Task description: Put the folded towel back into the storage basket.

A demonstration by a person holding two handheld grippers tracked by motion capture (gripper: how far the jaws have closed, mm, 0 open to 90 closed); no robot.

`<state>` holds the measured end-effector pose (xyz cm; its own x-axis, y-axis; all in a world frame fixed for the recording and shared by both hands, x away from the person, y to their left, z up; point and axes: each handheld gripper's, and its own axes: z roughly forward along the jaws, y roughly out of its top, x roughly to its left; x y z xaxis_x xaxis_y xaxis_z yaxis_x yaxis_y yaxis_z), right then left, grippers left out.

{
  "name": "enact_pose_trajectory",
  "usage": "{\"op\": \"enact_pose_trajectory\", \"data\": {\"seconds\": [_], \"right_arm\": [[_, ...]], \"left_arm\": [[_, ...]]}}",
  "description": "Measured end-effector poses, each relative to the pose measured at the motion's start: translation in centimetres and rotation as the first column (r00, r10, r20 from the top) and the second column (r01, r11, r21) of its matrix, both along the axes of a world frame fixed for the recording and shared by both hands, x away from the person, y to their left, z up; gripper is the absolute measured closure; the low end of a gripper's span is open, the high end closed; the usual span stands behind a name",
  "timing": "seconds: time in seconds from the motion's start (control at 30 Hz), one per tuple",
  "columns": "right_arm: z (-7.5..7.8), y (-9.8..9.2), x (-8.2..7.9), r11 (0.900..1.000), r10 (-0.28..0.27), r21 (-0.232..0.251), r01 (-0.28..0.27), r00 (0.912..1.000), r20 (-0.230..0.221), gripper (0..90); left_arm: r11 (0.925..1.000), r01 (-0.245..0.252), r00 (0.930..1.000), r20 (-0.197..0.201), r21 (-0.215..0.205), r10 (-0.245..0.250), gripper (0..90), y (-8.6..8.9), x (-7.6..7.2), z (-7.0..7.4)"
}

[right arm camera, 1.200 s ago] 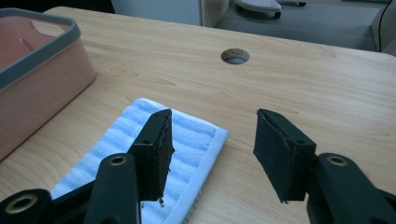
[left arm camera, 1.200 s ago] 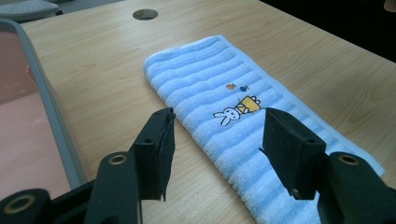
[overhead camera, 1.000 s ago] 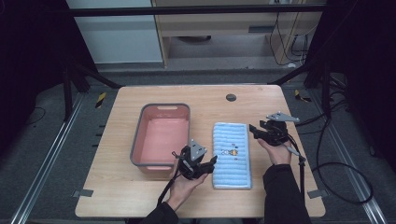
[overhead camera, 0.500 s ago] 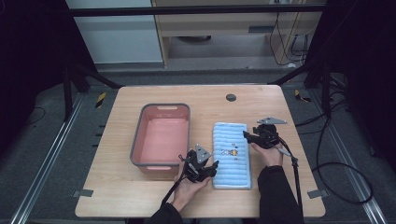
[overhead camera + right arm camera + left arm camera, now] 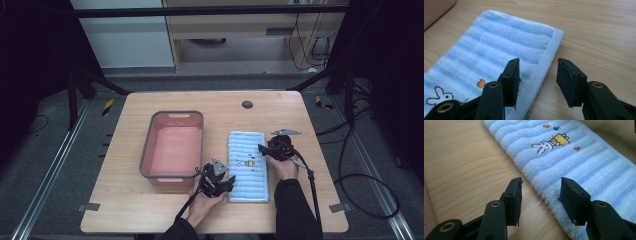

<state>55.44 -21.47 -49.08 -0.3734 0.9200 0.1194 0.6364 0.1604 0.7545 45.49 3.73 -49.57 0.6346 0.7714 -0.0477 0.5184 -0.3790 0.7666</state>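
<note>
The wooden table (image 5: 150, 210) stood on a grey floor (image 5: 45, 165). At 12 o'clock stood a pale cabinet (image 5: 125, 35) and a wooden shelf unit (image 5: 235, 30). Black cables (image 5: 360, 180) lay at 3 o'clock. Dark frame struts (image 5: 75, 85) flanked both sides.

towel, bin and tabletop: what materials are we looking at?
Towel: looks like terry cotton, matte; fuzzy looped ribs in light and darker blue stripes, with a bunny motif that may be printed or stitched. Bin: probably moulded plastic; pink inside, grey rim, rounded corners, slight sheen. Tabletop: light wood grain, smooth and satin; solid wood or laminate can't be told.
</note>
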Motion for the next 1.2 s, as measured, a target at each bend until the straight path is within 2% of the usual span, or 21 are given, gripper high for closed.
{"op": "enact_pose_trajectory", "data": {"seconds": [0.17,0.3,0.43,0.5,0.57,0.7,0.83,0.97,1.2], "right_arm": [[-0.3,0.2,0.1,1.0,0.004,0.018,-0.004,0.9998,-0.021,55.7],[-0.6,0.3,0.2,1.0,0.009,0.012,-0.009,0.9995,-0.032,56.9],[-0.9,0.3,0.2,1.0,0.006,0.017,-0.005,0.9989,-0.047,57.9],[-1.0,0.3,0.2,0.999,0.002,0.032,-0.001,0.9989,-0.047,59.8],[-1.1,0.5,0.1,1.0,0.005,0.023,-0.004,0.999,-0.045,62.8],[-1.1,0.7,0.1,1.0,0.007,0.03,-0.006,0.9989,-0.047,68.2],[-1.1,0.7,0.0,0.999,0.017,0.044,-0.014,0.9986,-0.051,73.9],[-1.1,0.9,-0.1,0.999,0.024,0.043,-0.022,0.9987,-0.044,78.0],[-1.0,0.8,-0.1,0.998,0.023,0.063,-0.02,0.9988,-0.043,81.4]], "left_arm": [[1.0,-0.001,1.0,-0.001,0.001,0.001,53.5,-0.1,-0.1,-0.5],[0.9999,-0.002,1.0,-0.002,0.014,0.002,54.7,-0.3,-0.2,-0.6],[1.0,-0.005,0.9998,-0.017,0.002,0.005,57.0,-0.4,-0.1,-0.8],[1.0,-0.006,0.9998,-0.017,-0.005,0.006,58.9,-0.5,-0.2,-0.8],[1.0,-0.005,0.9998,-0.02,-0.004,0.005,61.1,-0.6,-0.2,-0.8],[0.9997,0.0,0.999,-0.045,-0.024,-0.001,66.0,-0.6,0.0,-0.8],[0.9995,0.009,0.9986,-0.051,-0.029,-0.01,71.3,-0.7,-0.1,-0.8],[0.9999,0.016,0.999,-0.042,-0.004,-0.016,77.0,-1.0,-0.2,-0.6],[0.9998,0.017,0.9996,-0.023,-0.004,-0.017,84.6,-1.1,-0.4,-0.7]]}}
